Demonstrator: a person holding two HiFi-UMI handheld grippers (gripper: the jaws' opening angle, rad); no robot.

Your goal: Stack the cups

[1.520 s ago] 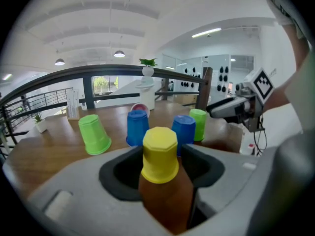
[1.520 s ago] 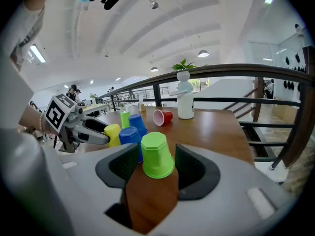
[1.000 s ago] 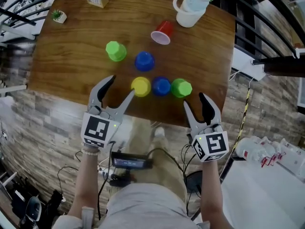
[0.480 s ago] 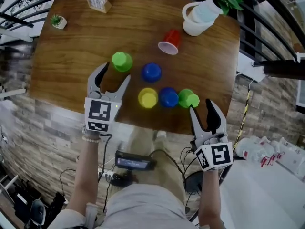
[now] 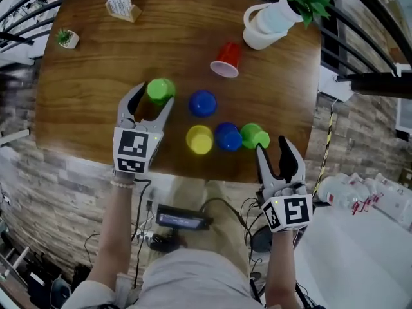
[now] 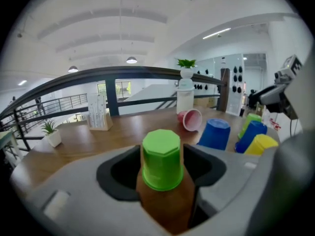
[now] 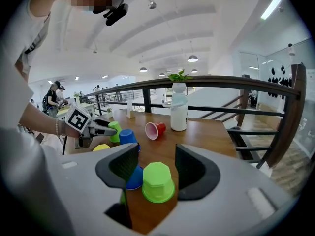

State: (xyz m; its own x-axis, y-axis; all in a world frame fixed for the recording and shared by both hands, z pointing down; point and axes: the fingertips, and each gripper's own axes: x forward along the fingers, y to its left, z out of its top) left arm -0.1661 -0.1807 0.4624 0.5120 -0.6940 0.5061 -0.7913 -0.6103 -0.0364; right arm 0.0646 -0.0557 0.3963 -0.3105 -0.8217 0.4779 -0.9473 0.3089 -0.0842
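Left gripper (image 5: 153, 98): jaws, just narrowing, flank without touching your upturned green plastic cup (image 5: 160, 89); right gripper (image 5: 271, 145) stands open; no cups stacked yet.

Your left arm stretches farther forward than your right, forearm bare, and your left gripper (image 5: 154, 95) tilts down and ahead. Its jaws have just been closing a little yet stand wide, with the green cup (image 6: 161, 157) between them and neither pad pressing on it. Your right gripper (image 5: 271, 145) sits closer to your body, tilted likewise, jaws apart
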